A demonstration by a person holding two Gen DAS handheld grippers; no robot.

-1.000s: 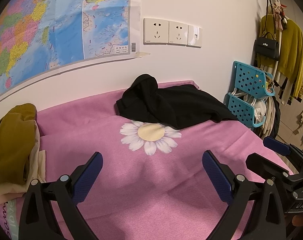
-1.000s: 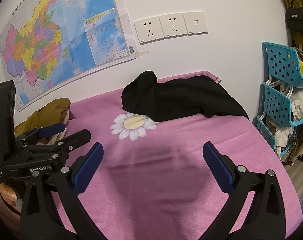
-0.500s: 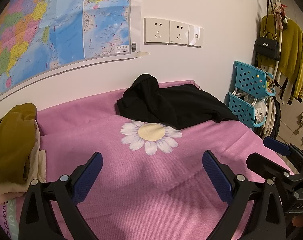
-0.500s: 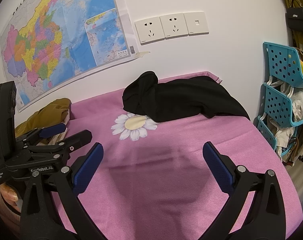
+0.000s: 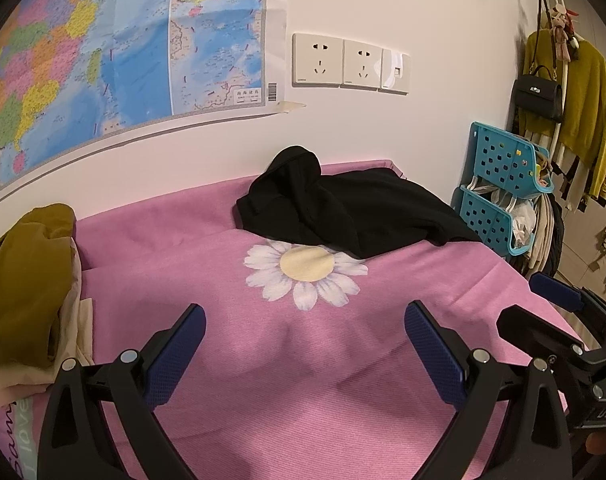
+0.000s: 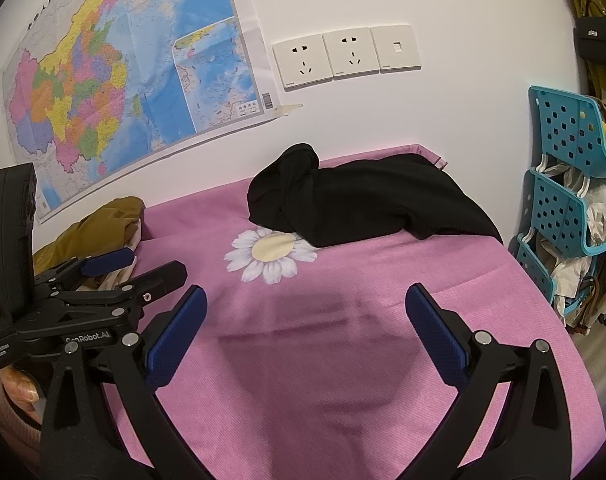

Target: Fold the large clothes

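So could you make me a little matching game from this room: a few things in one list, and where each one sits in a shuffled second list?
Things:
1. black garment
2. mustard garment
3. teal baskets
4. wall sockets

Places:
A. on the wall, right of the map
B. standing off the right end of the pink cover
C. crumpled at the far side, by the daisy print
D. heaped at the left end

Pairs: 1-C, 2-D, 3-B, 4-A

Crumpled black garment (image 5: 343, 212) on pink daisy-print bedspread (image 5: 303, 360), beyond spread fingers (image 5: 175, 356).
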